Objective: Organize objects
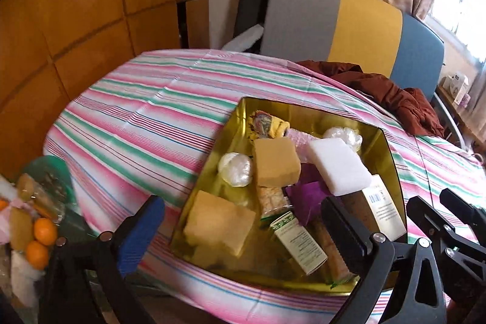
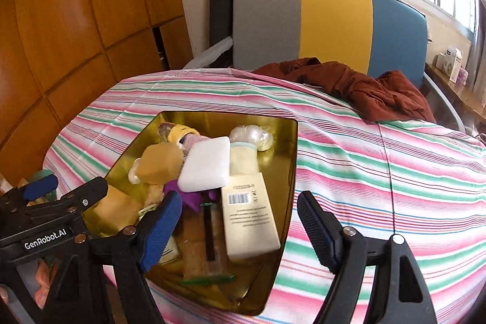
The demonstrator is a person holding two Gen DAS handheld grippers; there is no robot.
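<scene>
Both your grippers are wide open and hold nothing. The gold tin (image 2: 282, 172) sits near the surface's front edge. Your right gripper (image 2: 237, 230) is nearest the cream box (image 2: 249, 220), whose long side points away from you.

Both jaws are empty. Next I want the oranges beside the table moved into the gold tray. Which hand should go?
Left. The oranges lie just outside the left gripper's open jaws, on that side of the gold tray. The right gripper hovers toward the tray's opposite side, with the left gripper in between.
</scene>
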